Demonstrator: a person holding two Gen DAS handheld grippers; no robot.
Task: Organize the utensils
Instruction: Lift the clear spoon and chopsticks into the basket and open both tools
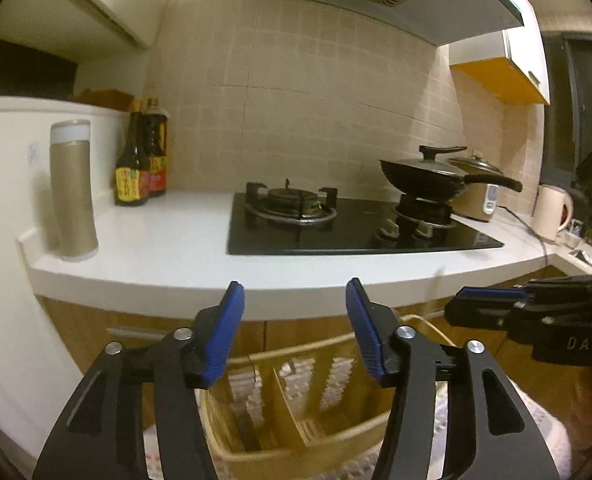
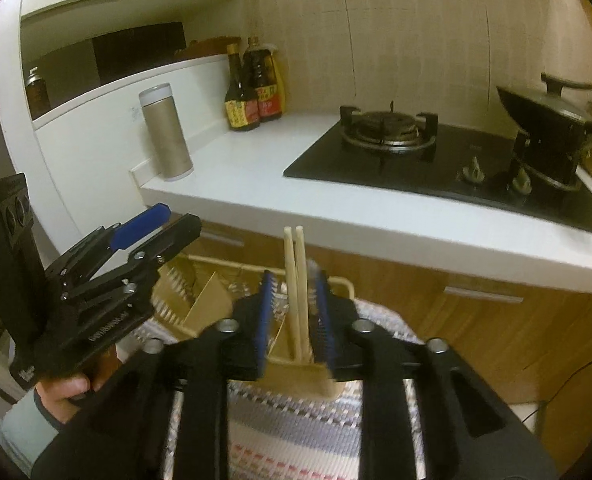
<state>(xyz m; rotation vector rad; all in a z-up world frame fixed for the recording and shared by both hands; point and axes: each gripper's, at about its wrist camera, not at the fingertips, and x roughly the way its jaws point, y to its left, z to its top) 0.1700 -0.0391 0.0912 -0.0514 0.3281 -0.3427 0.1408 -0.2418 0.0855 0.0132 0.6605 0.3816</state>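
A pair of pale wooden chopsticks (image 2: pixel 299 300) stands upright in a compartment of the beige utensil organizer (image 2: pixel 296 380). My right gripper (image 2: pixel 294 276) has its blue pads on either side of them, open, with gaps showing to the sticks. My left gripper (image 1: pixel 295 284) hovers open and empty above the same organizer (image 1: pixel 256 356), whose dividers (image 1: pixel 288 404) show below it. In the right wrist view, the left gripper (image 2: pixel 164 220) sits at the left, held by a hand (image 2: pixel 62 394). In the left wrist view, the right gripper (image 1: pixel 484 304) enters from the right.
The organizer rests on a striped cloth (image 2: pixel 296 440) in front of a white counter (image 1: pixel 168 240). On the counter are a gas hob (image 1: pixel 296 208), a lidded wok (image 1: pixel 428 176), a tall beige canister (image 1: pixel 74 188) and two sauce bottles (image 1: pixel 140 160). A kettle (image 1: pixel 552 212) stands far right.
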